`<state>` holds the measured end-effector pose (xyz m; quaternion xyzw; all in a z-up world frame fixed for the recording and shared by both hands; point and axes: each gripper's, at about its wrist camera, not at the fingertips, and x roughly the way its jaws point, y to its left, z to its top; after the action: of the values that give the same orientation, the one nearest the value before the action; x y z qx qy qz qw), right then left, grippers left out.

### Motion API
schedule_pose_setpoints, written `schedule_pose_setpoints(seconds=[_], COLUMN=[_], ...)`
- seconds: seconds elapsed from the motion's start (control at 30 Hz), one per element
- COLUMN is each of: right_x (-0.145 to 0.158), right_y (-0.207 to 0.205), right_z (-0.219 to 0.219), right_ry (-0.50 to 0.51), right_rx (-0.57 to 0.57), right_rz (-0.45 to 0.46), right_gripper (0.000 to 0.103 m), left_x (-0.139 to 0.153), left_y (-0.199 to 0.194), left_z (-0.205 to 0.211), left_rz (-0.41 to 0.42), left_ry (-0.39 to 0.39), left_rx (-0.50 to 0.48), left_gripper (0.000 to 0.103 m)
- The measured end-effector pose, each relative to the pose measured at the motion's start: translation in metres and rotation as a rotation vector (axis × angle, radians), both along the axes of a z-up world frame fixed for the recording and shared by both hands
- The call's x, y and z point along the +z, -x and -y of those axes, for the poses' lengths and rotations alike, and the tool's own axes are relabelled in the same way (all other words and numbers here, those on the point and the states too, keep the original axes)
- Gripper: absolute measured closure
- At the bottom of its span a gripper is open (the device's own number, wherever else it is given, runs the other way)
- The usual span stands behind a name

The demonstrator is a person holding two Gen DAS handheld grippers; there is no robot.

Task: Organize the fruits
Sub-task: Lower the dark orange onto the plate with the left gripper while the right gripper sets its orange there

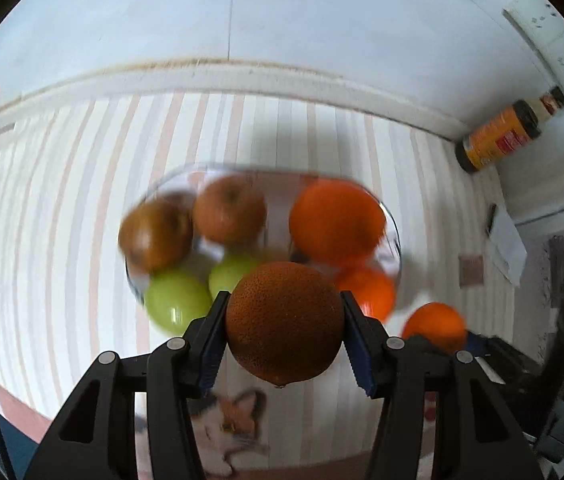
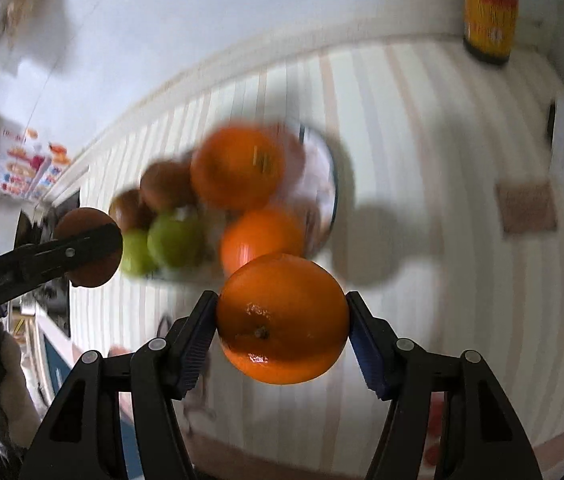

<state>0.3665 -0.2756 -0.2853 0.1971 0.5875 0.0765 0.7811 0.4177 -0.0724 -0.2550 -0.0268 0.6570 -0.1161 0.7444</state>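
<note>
Sitting clamped between each tongs [image 1: 283,322]: an orange [image 1: 285,336].

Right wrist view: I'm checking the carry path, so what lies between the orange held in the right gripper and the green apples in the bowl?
In the right wrist view, another orange in the glass bowl sits between the held orange and the green apples.

Under my grippers the glass bowl [image 1: 395,256] sits about mid-table and is crowded with fruit, with little room left inside it. The striped tablecloth [image 1: 62,220] lies bare from the bowl to the left edge and to the back edge, so I can pass there. At the back right corner a yellow bottle [image 1: 497,140] lies in the way, and papers [image 1: 507,240] crowd the right edge.
</note>
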Motion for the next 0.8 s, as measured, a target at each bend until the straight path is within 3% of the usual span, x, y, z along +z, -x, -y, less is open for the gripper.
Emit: schedule_pose_setpoints(seconds=[0.27, 0.4, 0.57, 0.7, 0.77, 0.8], right_x=[-0.004, -0.023, -0.032, -0.030, -0.033, -0.035], right_y=[-0.065, -0.076, -0.078, -0.082, -0.083, -0.082], right_z=[0.018, 0.009, 0.011, 0.012, 0.013, 0.015], right_ry=[0.104, 0.139, 0.113, 0.080, 0.060, 0.044], right_rx=[0.041, 0.084, 0.092, 0.088, 0.078, 0.074], right_rz=[0.002, -0.020, -0.016, -0.008, -0.022, -0.027], right_gripper=[0.037, 0.037, 0.036, 0.031, 0.020, 0.018], left_x=[-0.026, -0.035, -0.034, -0.032, -0.028, -0.027], left_y=[-0.039, -0.045, -0.048, -0.048, -0.047, -0.047], left_z=[0.027, 0.033, 0.032, 0.032, 0.031, 0.031], left_rz=[-0.075, -0.099, -0.084, -0.079, -0.064, -0.059], left_ry=[-0.066, -0.079, -0.077, -0.078, -0.073, -0.074], left_rx=[-0.047, -0.041, -0.010, -0.001, 0.006, 0.010], left_gripper=[0.052, 0.052, 0.050, 0.042, 0.038, 0.027])
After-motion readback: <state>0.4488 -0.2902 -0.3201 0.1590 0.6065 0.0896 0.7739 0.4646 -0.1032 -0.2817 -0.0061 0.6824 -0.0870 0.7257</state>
